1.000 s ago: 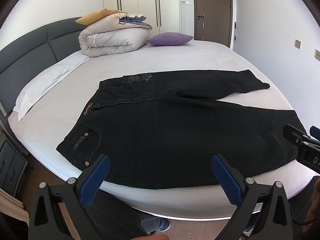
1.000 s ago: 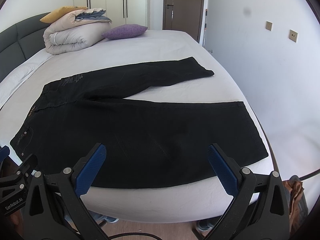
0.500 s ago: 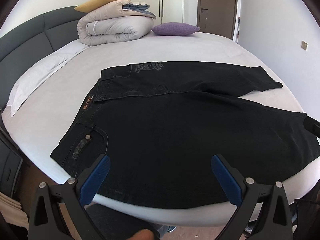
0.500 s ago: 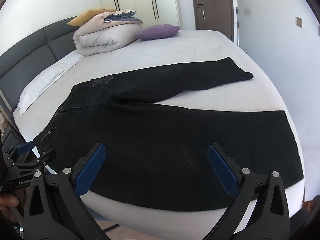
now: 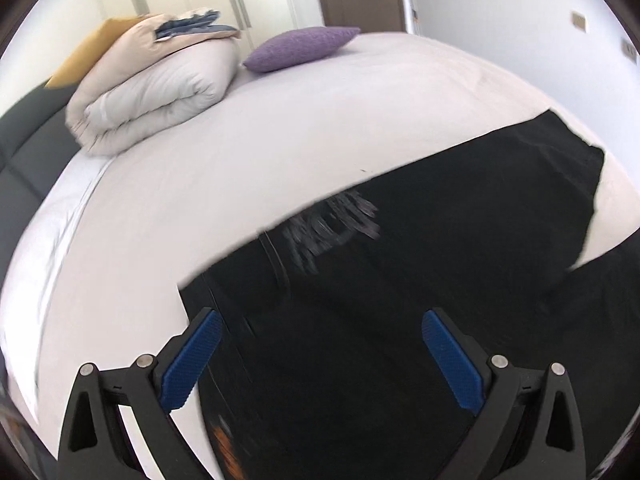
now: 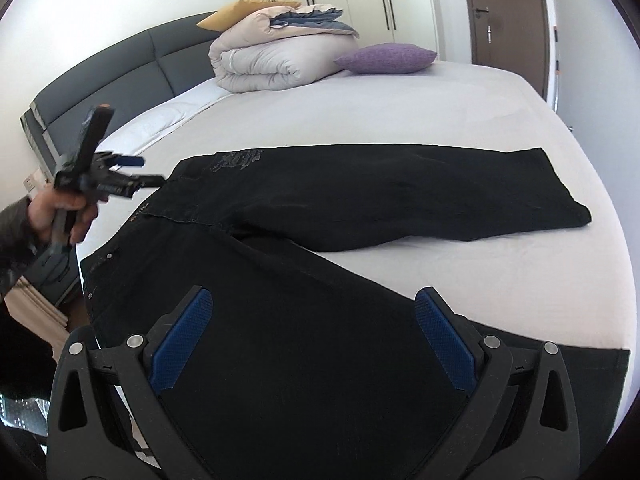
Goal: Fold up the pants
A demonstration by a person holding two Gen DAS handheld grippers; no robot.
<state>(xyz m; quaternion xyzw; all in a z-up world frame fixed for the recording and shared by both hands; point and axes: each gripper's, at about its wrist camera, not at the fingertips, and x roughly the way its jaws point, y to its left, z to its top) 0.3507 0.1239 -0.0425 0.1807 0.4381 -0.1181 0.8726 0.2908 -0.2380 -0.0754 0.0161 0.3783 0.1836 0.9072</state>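
Observation:
Black pants (image 6: 320, 240) lie flat on the white bed (image 6: 480, 104), waistband to the left, legs spread apart to the right. In the left wrist view the pants (image 5: 400, 300) fill the lower right, with the far waistband corner and a pale pocket print near the middle. My left gripper (image 5: 320, 360) is open and empty, hovering over the waistband's far end; it also shows in the right wrist view (image 6: 132, 172) above the waist. My right gripper (image 6: 312, 340) is open and empty over the near leg.
A rolled beige duvet (image 6: 276, 56) with a mustard pillow and a purple cushion (image 6: 384, 58) sit at the head of the bed. A grey padded headboard (image 6: 120, 76) lies on the left. Wardrobes and a brown door (image 6: 504, 20) stand behind.
My left gripper has moved forward over the bed toward the far waistband corner. My right gripper has moved closer, over the near leg. Both stay open.

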